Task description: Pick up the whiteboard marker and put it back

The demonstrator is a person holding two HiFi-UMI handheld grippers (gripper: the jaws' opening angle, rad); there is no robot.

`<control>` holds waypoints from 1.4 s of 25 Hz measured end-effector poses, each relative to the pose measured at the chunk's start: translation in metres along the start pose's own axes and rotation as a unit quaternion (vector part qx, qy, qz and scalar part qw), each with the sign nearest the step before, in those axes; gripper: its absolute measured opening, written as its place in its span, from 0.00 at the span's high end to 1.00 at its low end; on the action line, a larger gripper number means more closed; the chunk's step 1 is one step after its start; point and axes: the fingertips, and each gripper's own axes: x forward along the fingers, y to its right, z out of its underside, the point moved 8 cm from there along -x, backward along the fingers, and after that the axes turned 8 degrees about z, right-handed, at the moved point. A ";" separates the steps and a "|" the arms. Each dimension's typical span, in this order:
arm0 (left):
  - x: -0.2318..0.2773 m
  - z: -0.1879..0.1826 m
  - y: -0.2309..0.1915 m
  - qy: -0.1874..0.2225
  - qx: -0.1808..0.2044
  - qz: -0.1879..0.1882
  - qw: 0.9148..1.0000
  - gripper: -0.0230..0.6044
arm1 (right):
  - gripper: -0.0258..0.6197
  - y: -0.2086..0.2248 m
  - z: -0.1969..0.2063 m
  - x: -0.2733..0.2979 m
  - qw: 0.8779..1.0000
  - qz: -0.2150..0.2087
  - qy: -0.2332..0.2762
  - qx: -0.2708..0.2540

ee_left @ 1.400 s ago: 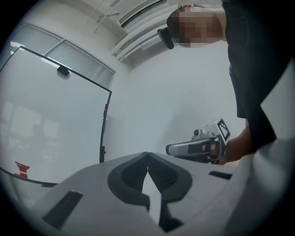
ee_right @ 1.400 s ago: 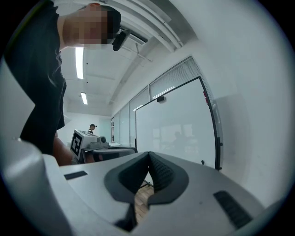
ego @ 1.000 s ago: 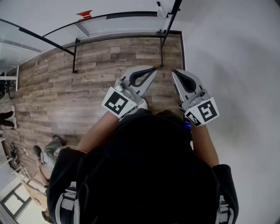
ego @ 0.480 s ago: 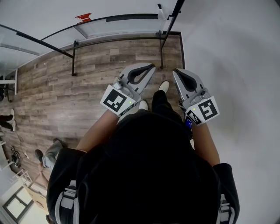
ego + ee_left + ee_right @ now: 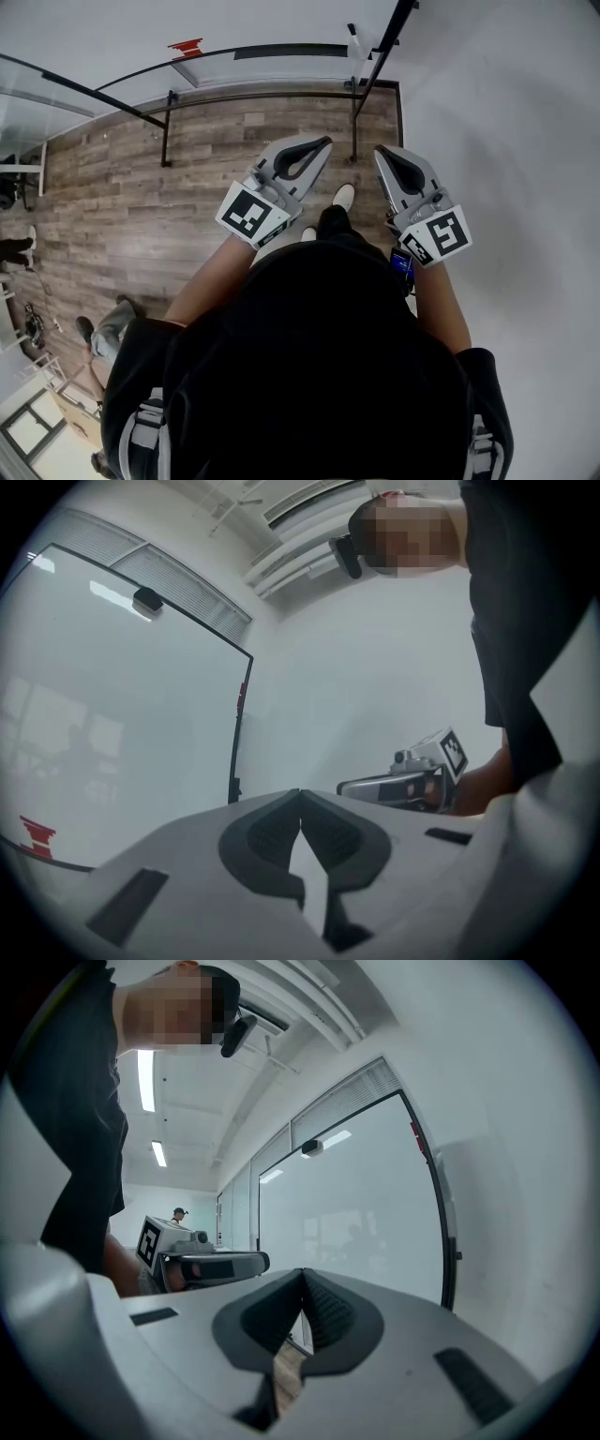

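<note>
No whiteboard marker shows clearly; a small white stick with a dark tip [image 5: 352, 32] sits by the board's frame, too small to name. The black-framed whiteboard [image 5: 234, 66] stands ahead, also seen in the left gripper view as the whiteboard [image 5: 122, 714] and in the right gripper view as the whiteboard [image 5: 356, 1213]. My left gripper [image 5: 328, 142] and right gripper [image 5: 380, 150] are held side by side at chest height, pointing level at the board. Both are shut with nothing between their pads, as the left gripper [image 5: 300, 791] and right gripper [image 5: 302, 1269] show.
Wood-plank floor [image 5: 141, 197] lies below, and a white wall [image 5: 506, 141] runs along the right. The board's black stand post [image 5: 354, 122] is just ahead of the grippers. My white shoe [image 5: 344, 196] steps forward. Other people's feet [image 5: 14, 246] show at far left.
Both grippers have moved forward toward the whiteboard, still shut and empty. A white shoe has come into view between them as the person steps ahead.
</note>
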 end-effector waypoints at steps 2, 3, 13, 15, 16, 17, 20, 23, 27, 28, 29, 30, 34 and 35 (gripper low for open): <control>0.007 0.000 -0.012 -0.001 0.001 -0.006 1.000 0.96 | 0.97 0.010 0.001 0.012 1.000 -0.007 0.001 0.001; 0.011 -0.001 -0.018 -0.001 0.001 -0.008 1.000 0.96 | 0.97 0.016 0.000 0.017 1.000 -0.010 0.001 0.002; 0.058 -0.004 -0.062 -0.013 0.003 -0.023 1.000 0.96 | 0.97 0.078 -0.003 0.055 1.000 -0.024 0.003 0.013; 0.068 -0.004 -0.072 -0.016 0.003 -0.027 0.999 0.96 | 0.97 0.091 -0.003 0.064 1.000 -0.026 0.003 0.015; 0.073 -0.004 -0.077 -0.016 0.004 -0.029 0.999 0.96 | 0.97 0.097 -0.004 0.068 1.000 -0.027 0.003 0.016; 0.078 -0.004 -0.081 -0.016 0.005 -0.031 0.999 0.96 | 0.97 0.102 -0.004 0.071 0.999 -0.029 0.003 0.017; 0.094 -0.005 -0.092 -0.019 0.008 -0.035 0.999 0.96 | 0.97 0.119 -0.005 0.081 0.999 -0.036 0.002 0.017; 0.111 -0.003 -0.102 -0.024 0.008 -0.038 0.999 0.96 | 0.97 0.139 -0.003 0.090 0.999 -0.041 0.001 0.019; 0.133 -0.003 -0.116 -0.027 0.009 -0.044 0.999 0.96 | 0.97 0.164 -0.003 0.101 0.999 -0.048 0.003 0.019; 0.138 -0.003 -0.119 -0.027 0.009 -0.047 0.999 0.96 | 0.97 0.170 -0.003 0.103 0.999 -0.051 0.003 0.018; 0.143 -0.002 -0.120 -0.027 0.010 -0.049 0.998 0.96 | 0.97 0.175 -0.003 0.105 0.998 -0.053 0.003 0.016; 0.148 -0.002 -0.122 -0.026 0.012 -0.050 0.998 0.96 | 0.97 0.180 -0.003 0.107 0.998 -0.055 0.004 0.014; 0.167 -0.005 -0.127 -0.026 0.019 -0.057 0.998 0.96 | 0.97 0.200 -0.005 0.112 0.998 -0.064 0.005 0.011; 0.172 -0.006 -0.128 -0.025 0.022 -0.058 0.998 0.96 | 0.97 0.204 -0.005 0.113 0.998 -0.067 0.004 0.009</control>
